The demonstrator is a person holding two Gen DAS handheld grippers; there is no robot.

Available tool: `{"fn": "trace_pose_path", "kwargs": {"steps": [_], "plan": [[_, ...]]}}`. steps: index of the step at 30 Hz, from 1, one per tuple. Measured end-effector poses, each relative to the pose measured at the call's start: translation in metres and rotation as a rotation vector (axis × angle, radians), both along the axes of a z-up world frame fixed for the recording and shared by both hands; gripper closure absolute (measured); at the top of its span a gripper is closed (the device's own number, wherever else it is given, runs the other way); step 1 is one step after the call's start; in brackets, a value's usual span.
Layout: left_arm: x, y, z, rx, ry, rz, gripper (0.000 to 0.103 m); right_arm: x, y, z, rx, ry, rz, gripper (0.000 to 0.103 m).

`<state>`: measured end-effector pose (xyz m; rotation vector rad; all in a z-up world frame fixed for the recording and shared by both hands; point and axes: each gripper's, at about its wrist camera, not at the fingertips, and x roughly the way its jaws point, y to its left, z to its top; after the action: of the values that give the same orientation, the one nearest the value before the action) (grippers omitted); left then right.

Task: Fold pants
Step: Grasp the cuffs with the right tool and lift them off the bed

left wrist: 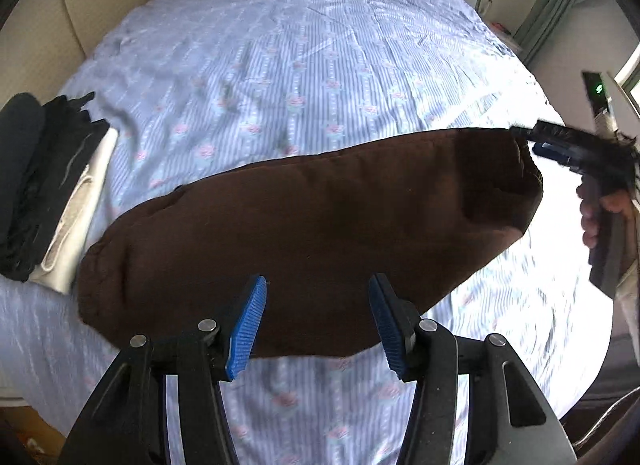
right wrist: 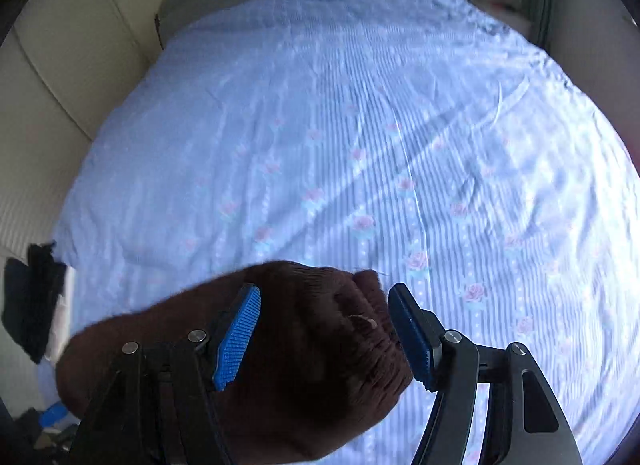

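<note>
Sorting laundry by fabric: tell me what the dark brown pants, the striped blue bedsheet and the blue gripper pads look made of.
Dark brown pants: seemingly a thick, soft knit or fleece, matte, with a fuzzy outline and ribbed end. Striped blue bedsheet: likely thin woven cotton, with fine creases, printed pink roses and a slight sheen. Blue pads on the left gripper: probably moulded rubber or plastic with fine ridges.

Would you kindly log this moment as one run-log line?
task: fold pants | brown pants folded on bed | left tool open above | right tool open at end

bed [left wrist: 304, 37]: blue striped floral sheet | on it: brown pants [left wrist: 304, 233]; folded clothes stack [left wrist: 44, 193] at left edge
</note>
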<state>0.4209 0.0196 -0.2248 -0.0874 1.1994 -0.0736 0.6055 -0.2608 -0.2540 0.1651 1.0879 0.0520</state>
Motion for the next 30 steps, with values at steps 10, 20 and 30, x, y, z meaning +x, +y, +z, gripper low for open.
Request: {"fn": "trace_pose_path", "kwargs": {"steps": [10, 20, 30], "plan": [[0.013, -0.027, -0.008, 0.081, 0.007, -0.068, 0.051, 0.004, -0.065, -0.077, 0.273, 0.178, -0.201, 0.036], [0.024, -0.037, -0.031, 0.087, 0.07, -0.066, 0.051, -0.008, -0.082, -0.107, 0.478, 0.223, -0.272, 0.036], [0.027, -0.038, -0.035, 0.075, 0.073, -0.059, 0.051, -0.024, -0.103, -0.116, 0.547, 0.269, -0.319, 0.039]]}}
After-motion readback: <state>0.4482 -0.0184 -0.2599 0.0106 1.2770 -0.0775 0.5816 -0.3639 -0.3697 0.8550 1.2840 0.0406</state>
